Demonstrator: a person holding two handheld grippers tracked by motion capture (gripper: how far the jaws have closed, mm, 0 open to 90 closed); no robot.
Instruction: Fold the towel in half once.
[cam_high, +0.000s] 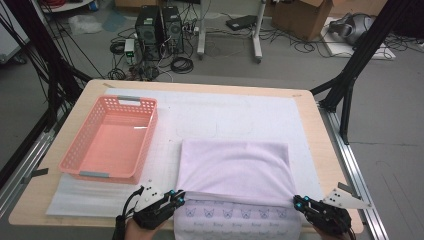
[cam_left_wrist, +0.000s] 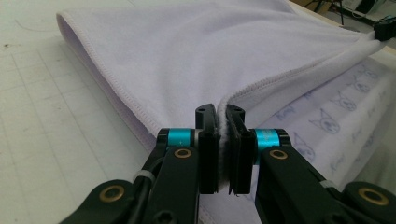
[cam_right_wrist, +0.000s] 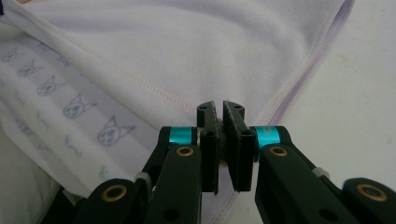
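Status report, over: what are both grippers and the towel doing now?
Left gripper and right gripper shut on the towel's near corners. Towel half folded, top layer lifted. Pink basket off to the left, nothing in the way.

My landmark is the pink basket (cam_high: 109, 140) on the table's (cam_high: 320, 145) left half. Under it lies a white gridded mat (cam_high: 165, 150). Beyond it, on the floor, stand two black computer towers (cam_high: 160, 30) and a cardboard box (cam_high: 305, 17).
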